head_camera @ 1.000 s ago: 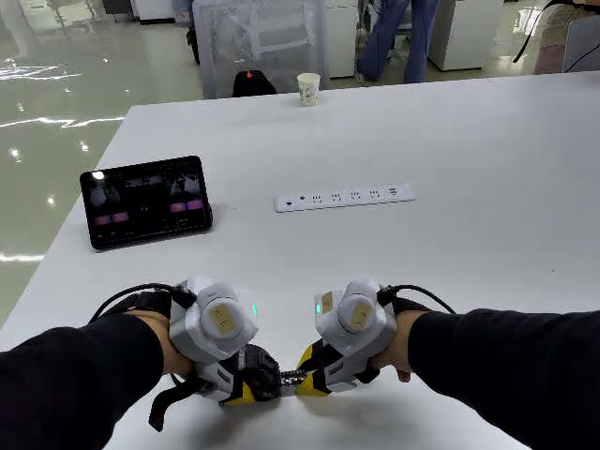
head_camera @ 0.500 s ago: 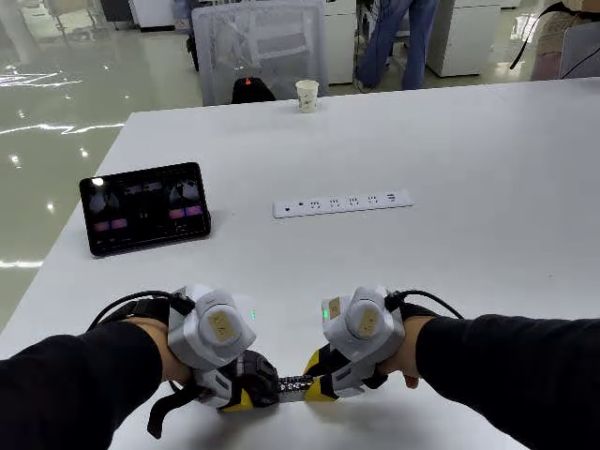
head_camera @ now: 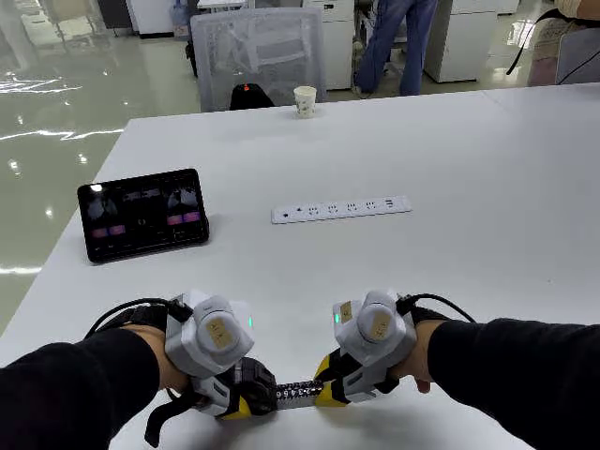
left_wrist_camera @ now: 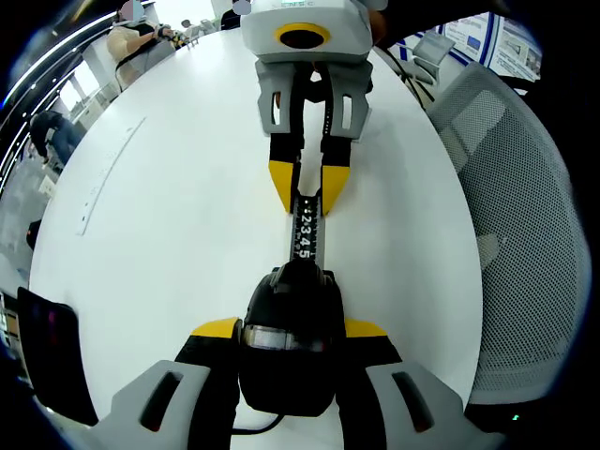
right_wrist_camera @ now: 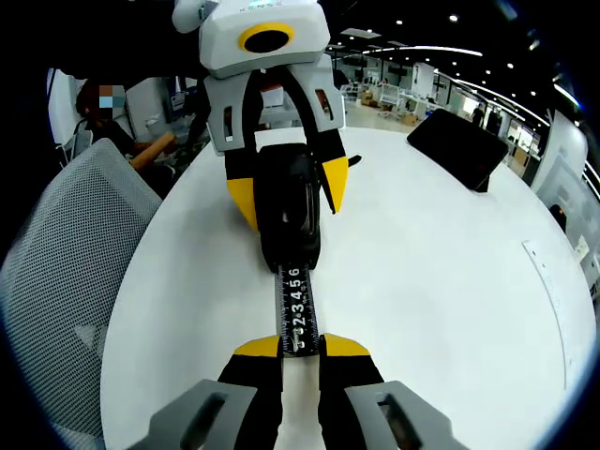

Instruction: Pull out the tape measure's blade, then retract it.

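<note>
A black tape measure case (left_wrist_camera: 289, 330) sits clamped in my left gripper (left_wrist_camera: 289, 328), low on the white table (head_camera: 375, 150). Its blade (left_wrist_camera: 307, 230), printed with numbers up to about 5 or 6, stretches a short way to my right gripper (right_wrist_camera: 300, 345), which is shut on the blade's tip. In the head view the left gripper (head_camera: 246, 398) and the right gripper (head_camera: 323, 391) face each other near the table's front edge, with the blade (head_camera: 296, 390) spanning the gap and the case (head_camera: 253, 384) between the left fingers. From the right gripper view the case (right_wrist_camera: 289, 211) lies straight ahead.
A dark tablet (head_camera: 142, 212) stands propped at the left. A white power strip (head_camera: 341, 208) lies mid-table, and a paper cup (head_camera: 304, 99) stands at the far edge. A mesh chair (head_camera: 255, 52) is behind the table, with people beyond it.
The two grippers have drawn apart sideways, and more of the blade shows between them. The camera has tilted slightly, shifting the table upward in view.
</note>
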The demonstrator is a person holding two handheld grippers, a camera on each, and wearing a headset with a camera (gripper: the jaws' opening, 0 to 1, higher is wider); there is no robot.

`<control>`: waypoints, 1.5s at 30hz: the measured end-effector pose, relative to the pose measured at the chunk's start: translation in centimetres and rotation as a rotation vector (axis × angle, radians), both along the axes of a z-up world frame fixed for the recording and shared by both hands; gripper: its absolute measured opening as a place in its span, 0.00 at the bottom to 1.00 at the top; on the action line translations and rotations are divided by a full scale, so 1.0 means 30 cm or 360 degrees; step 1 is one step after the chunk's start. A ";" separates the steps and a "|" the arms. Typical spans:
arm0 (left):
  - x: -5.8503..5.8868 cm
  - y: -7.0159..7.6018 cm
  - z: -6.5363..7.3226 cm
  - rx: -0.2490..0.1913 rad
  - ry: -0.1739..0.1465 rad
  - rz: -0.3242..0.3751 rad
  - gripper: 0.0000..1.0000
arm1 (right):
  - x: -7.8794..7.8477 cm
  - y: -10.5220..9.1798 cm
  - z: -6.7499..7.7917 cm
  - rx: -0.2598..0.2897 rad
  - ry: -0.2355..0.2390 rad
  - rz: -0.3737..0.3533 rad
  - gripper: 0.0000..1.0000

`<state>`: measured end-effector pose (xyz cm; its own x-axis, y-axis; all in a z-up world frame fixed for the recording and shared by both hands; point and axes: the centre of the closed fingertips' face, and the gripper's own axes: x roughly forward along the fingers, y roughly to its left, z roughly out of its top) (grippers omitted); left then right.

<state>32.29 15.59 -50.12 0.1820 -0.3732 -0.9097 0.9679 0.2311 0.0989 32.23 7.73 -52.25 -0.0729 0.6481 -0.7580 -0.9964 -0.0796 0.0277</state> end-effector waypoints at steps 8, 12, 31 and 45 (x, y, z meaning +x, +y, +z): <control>0.000 0.000 0.000 0.0001 -0.0001 -0.0001 0.34 | -0.001 -0.030 0.000 -0.0006 0.0007 -0.0018 0.10; 0.000 0.000 0.000 0.0001 -0.0002 0.0000 0.34 | 0.000 -0.045 0.001 -0.0010 0.0006 -0.0021 0.10; -0.001 -0.001 0.001 -0.0013 -0.0012 0.0004 0.34 | 0.007 -0.129 0.000 -0.0011 0.0015 -0.0061 0.10; 0.000 -0.001 0.001 -0.0013 -0.0015 0.0005 0.34 | 0.016 -0.192 0.000 -0.0028 0.0015 -0.0070 0.10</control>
<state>32.28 15.57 -50.10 0.1917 -0.3799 -0.9050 0.9662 0.2352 0.1059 32.72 1.97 -52.25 -0.0517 0.6375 -0.7687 -0.9987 -0.0353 0.0379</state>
